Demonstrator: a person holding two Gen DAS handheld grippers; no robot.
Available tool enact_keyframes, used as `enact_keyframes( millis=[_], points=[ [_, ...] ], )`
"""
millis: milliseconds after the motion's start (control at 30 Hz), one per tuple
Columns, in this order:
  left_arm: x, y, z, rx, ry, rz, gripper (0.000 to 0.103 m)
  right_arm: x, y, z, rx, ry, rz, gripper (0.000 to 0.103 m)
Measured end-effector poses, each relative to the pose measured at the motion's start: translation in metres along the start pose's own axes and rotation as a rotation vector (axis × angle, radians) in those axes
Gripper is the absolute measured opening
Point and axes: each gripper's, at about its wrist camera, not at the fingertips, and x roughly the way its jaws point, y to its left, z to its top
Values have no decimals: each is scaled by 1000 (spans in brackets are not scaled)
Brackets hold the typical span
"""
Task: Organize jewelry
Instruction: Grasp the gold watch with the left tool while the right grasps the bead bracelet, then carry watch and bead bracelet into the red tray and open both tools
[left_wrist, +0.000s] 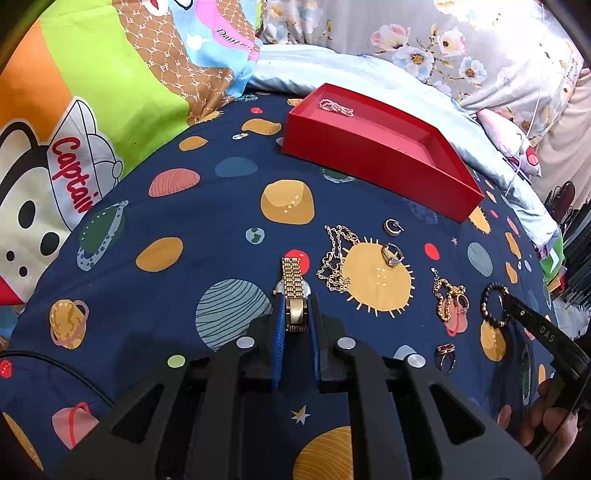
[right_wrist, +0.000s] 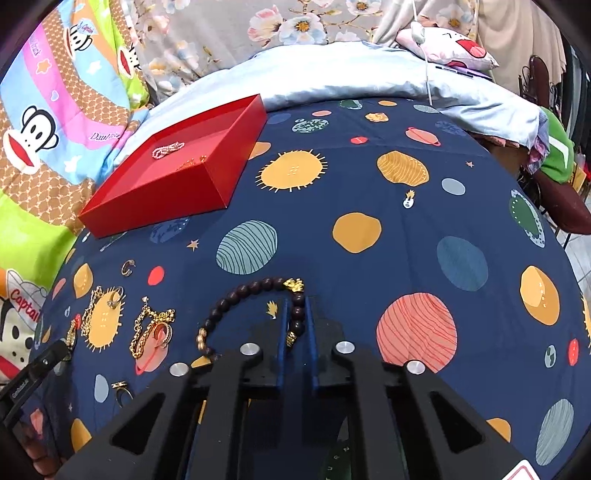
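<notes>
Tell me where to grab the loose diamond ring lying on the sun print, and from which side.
Grip the diamond ring across its band, coming from above. It lies on the bedsheet with the stone setting toward the near side, so the open hoop offers two thin opposite edges. Keep clear of the gold chain necklace lying just to its left.

- Ahead of the left gripper (left_wrist: 297, 314), past the gold watch (left_wrist: 294, 291) pinched in it, open sheet (left_wrist: 207, 221) runs up to the red box (left_wrist: 373, 173).
- To its right the way is cluttered: a chain (left_wrist: 334, 258), two rings (left_wrist: 392, 254), a gold bracelet (left_wrist: 448, 299), and the right gripper (left_wrist: 532, 325) beside them.
- To its left, bare sheet as far as the cartoon blanket (left_wrist: 92, 110).
- Ahead and right of the right gripper (right_wrist: 297, 317), closed on the bead bracelet (right_wrist: 251, 306), the sheet (right_wrist: 369, 192) lies clear up to the pale blanket (right_wrist: 351, 74).
- The red box (right_wrist: 177, 192) stands ahead to its left, jewelry scattered nearer.
</notes>
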Motion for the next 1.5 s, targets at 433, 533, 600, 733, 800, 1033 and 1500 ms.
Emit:
enact_keyframes(
  millis=[433, 533, 600, 733, 800, 1033, 1500],
  points=[
    [-20, -4, 15, -12, -24, -71, 11, -33, 10, 16, 0, -74, 94, 7],
    [-26, -6, 23, -13, -38, -90, 11, -45, 17, 26, -22, -101, 121, 7],
    [-29, -8, 30, -6, -51, -96, 11, -52, 23, 33, -40, -117, 138, 7],
    [-37, -18, 47, 27, -93, -105, 11, -59, 36, 52, -79, -144, 173, 7],
    [-40, -24, 57, 43, -116, -108, 11, -58, 42, 62, -90, -149, 187, 7],
    [-37, -48, 108, 107, -198, -120, 11, -40, 72, 107, -146, -185, 239, 7],
    [44, -83, 211, 123, -219, -123, 11, 55, 116, 200, -145, -147, 297, 7]
  ],
)
